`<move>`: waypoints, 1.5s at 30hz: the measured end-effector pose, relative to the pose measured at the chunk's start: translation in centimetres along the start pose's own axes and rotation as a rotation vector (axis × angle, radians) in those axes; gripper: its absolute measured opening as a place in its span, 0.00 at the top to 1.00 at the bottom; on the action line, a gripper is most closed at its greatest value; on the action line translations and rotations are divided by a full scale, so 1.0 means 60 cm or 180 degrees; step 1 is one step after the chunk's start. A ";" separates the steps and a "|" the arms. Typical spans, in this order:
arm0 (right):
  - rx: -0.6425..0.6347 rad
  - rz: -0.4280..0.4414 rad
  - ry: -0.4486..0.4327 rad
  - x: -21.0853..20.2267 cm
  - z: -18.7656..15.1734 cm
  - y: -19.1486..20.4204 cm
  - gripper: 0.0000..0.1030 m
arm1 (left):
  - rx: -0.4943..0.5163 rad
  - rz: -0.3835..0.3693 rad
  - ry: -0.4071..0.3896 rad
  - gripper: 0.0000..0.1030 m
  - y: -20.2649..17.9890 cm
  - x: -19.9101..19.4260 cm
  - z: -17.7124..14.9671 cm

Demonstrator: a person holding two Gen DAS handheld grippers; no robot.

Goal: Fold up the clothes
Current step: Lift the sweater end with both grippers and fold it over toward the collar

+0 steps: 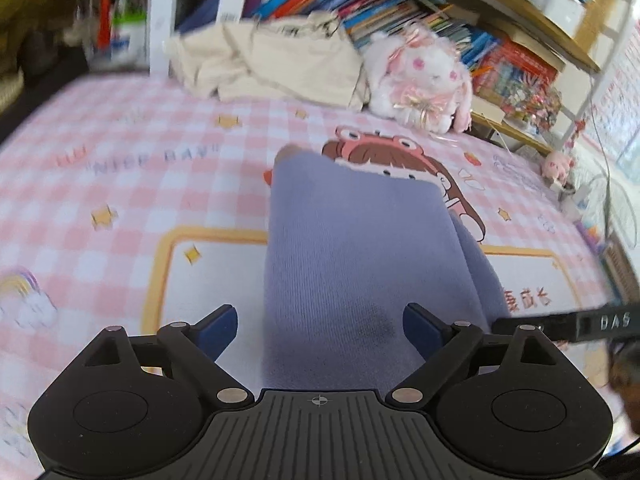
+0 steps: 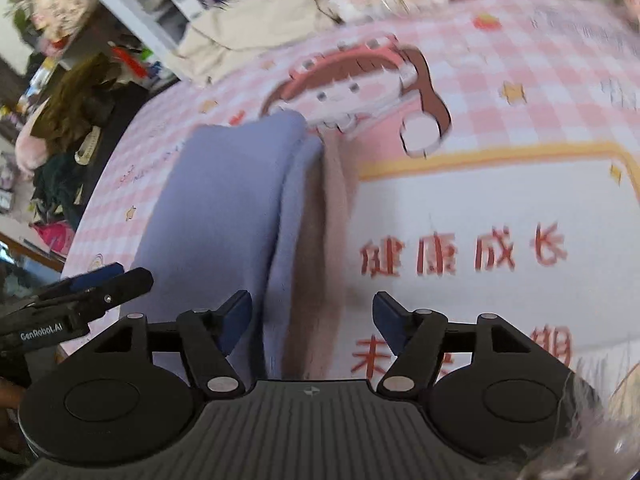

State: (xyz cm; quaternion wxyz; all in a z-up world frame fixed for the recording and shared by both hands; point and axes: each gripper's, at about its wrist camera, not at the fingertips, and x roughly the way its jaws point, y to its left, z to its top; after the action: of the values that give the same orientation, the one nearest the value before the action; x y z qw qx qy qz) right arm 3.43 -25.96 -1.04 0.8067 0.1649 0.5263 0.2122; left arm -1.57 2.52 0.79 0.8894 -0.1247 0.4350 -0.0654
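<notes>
1. Two tools, nearest the cameras. Left tool (image 1: 320, 330): blue fingers spread wide, the near end of the garment lying between them, nothing gripped. Right tool (image 2: 312, 320): fingers likewise spread wide, astride the garment's right edge, nothing gripped.
2. One lavender garment (image 1: 352, 264), knitted, folded into a long narrow strip. It lies flat on the bed, running away from both tools toward the cartoon girl print (image 1: 384, 156). In the right wrist view its right edge shows two stacked layers.
3. One bed sheet (image 1: 120, 184), pink-and-white check, with yellow stars, a rainbow, a yellow-framed white panel and red characters (image 2: 460, 256).
4. Each tool appears at the edge of the other's view: the right one at the right border of the left view, the left one at the left border of the right view.
5. One beige cloth (image 1: 272, 60), crumpled, at the far edge of the bed.
6. One plush rabbit (image 1: 420, 76), white and pink, just beside the beige cloth.
7. Several shelves of books (image 1: 400, 4), behind the cloth and the rabbit; blurred.
</notes>
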 end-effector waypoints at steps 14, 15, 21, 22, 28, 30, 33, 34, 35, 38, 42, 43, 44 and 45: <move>0.0410 0.0262 0.0035 0.027 -0.004 0.007 0.60 | -0.0429 -0.0441 0.0354 0.22 0.028 0.061 0.006; 0.0356 0.0246 -0.0037 0.023 -0.006 0.012 0.68 | -0.0417 -0.0442 0.0337 0.27 0.027 0.059 0.005; -0.0418 -0.0034 -0.0588 -0.007 -0.021 0.060 0.81 | -0.0087 -0.0364 0.0179 0.42 0.007 0.038 0.008; -0.0499 -0.0087 -0.0577 -0.006 -0.023 0.065 0.81 | -0.0086 -0.0380 0.0204 0.41 0.010 0.040 0.010; -0.0182 -0.0097 -0.0294 0.009 -0.017 0.042 0.69 | -0.0081 -0.0479 0.0359 0.33 0.024 0.052 0.020; 0.0046 -0.0045 -0.0214 0.011 -0.012 0.028 0.58 | -0.0186 -0.0578 0.0429 0.32 0.036 0.061 0.023; 0.0394 0.0073 -0.0108 0.015 -0.012 0.007 0.56 | -0.0299 -0.0702 0.0528 0.31 0.049 0.072 0.026; 0.0511 0.0118 -0.0075 0.016 -0.012 0.000 0.55 | -0.0333 -0.0740 0.0558 0.31 0.053 0.076 0.027; 0.0610 0.0165 -0.0045 0.018 -0.012 -0.005 0.55 | -0.0370 -0.0770 0.0575 0.31 0.056 0.079 0.026; 0.0752 0.0291 -0.0012 0.024 -0.012 -0.010 0.55 | -0.0395 -0.0832 0.0548 0.33 0.057 0.082 0.025; 0.0639 0.0295 -0.0037 0.029 -0.010 0.004 0.66 | -0.0268 -0.0793 0.0496 0.40 0.048 0.078 0.024; 0.0548 0.0273 -0.0068 0.027 -0.010 0.011 0.69 | -0.0190 -0.0762 0.0462 0.44 0.043 0.073 0.024; 0.0407 0.0235 -0.0132 0.022 -0.011 0.020 0.73 | -0.0076 -0.0721 0.0417 0.46 0.035 0.067 0.023; 0.0225 0.0179 -0.0215 0.015 -0.013 0.032 0.77 | 0.0083 -0.0652 0.0354 0.48 0.022 0.058 0.022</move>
State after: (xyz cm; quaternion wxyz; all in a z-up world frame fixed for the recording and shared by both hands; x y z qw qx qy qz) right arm 2.72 -23.84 -1.08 0.8114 0.2152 0.5011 0.2103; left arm 1.63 3.21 -1.45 0.8541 -0.1531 0.4677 -0.1685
